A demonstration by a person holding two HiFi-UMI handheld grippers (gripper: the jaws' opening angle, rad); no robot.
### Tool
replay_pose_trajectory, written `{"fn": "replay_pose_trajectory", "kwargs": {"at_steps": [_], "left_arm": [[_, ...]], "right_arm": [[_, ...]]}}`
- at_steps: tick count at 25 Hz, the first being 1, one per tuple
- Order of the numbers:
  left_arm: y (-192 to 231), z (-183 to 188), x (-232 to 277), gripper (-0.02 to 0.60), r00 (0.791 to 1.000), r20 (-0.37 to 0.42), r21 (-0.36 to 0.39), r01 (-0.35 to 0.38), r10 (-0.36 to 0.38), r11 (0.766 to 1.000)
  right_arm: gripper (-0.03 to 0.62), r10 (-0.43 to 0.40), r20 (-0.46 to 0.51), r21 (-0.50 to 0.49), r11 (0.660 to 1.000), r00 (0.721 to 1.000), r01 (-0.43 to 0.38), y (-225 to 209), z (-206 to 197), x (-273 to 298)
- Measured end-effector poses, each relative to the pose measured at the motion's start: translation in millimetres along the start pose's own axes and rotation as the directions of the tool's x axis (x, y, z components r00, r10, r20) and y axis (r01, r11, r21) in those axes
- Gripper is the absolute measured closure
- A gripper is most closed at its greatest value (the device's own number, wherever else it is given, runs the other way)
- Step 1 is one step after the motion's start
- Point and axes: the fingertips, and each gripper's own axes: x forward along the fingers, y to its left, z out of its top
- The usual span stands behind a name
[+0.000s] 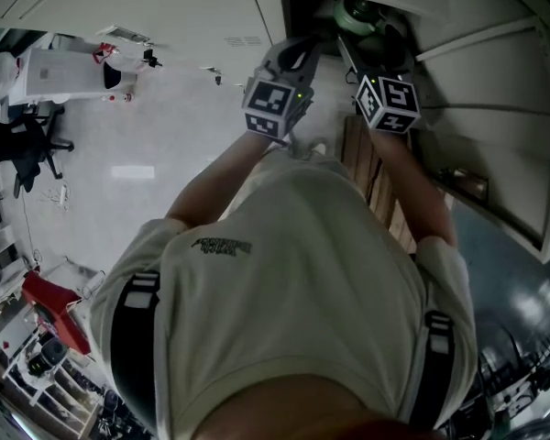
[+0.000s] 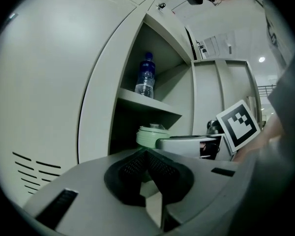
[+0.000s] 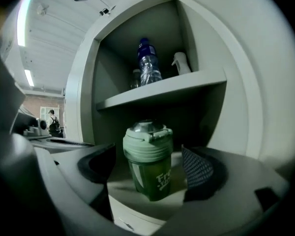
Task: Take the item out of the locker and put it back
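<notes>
A green shaker bottle (image 3: 148, 166) with a pale green lid stands upright on the lower shelf (image 3: 137, 195) of the open locker. My right gripper (image 3: 147, 173) is open, with one jaw on each side of the bottle and a gap on both sides. The left gripper view shows the bottle's lid (image 2: 150, 134) behind the right gripper (image 2: 187, 144). My left gripper (image 2: 145, 156) is shut on nothing and hangs just left of the locker opening. From the head view, both grippers (image 1: 302, 53) (image 1: 359, 49) reach toward the bottle (image 1: 357, 15).
On the upper shelf (image 3: 157, 93) stand a clear water bottle (image 3: 148, 63) with a blue cap, a white spray bottle (image 3: 181, 63) and a small jar (image 3: 135, 77). The locker door (image 1: 495, 136) hangs open at the right. A closed vented door (image 2: 54, 82) lies to the left.
</notes>
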Motion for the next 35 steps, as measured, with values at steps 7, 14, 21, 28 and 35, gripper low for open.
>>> {"fn": "replay_pose_trajectory", "kwargs": {"at_steps": [7,14,21,28,35], "left_arm": [[-9,45,-17,0.571,0.997,0.075,0.03,0.012,-0.014,0.999],[-19,91,-43,0.571,0.986,0.163,0.071,0.025,-0.037,0.997],[-39,110,-67,0.571,0.978,0.201,0.132,0.039,-0.065,0.99],[-52,89,-75,0.571,0.985,0.147,0.121,0.074,-0.091,0.99],[-51,87,-80,0.571,0.986,0.143,0.112,0.071,-0.087,0.991]], "right_arm": [[0.23,0.016,0.07,-0.006,1.0,0.997,-0.015,5,42,-44],[0.304,0.06,0.134,-0.015,0.998,0.989,-0.059,23,74,-78],[0.391,0.093,0.156,-0.05,0.995,0.983,-0.087,47,84,-99],[0.512,0.119,0.189,-0.135,0.986,0.975,-0.094,69,87,-113],[0.589,0.097,0.177,-0.101,0.992,0.98,-0.08,63,78,-118]]}}
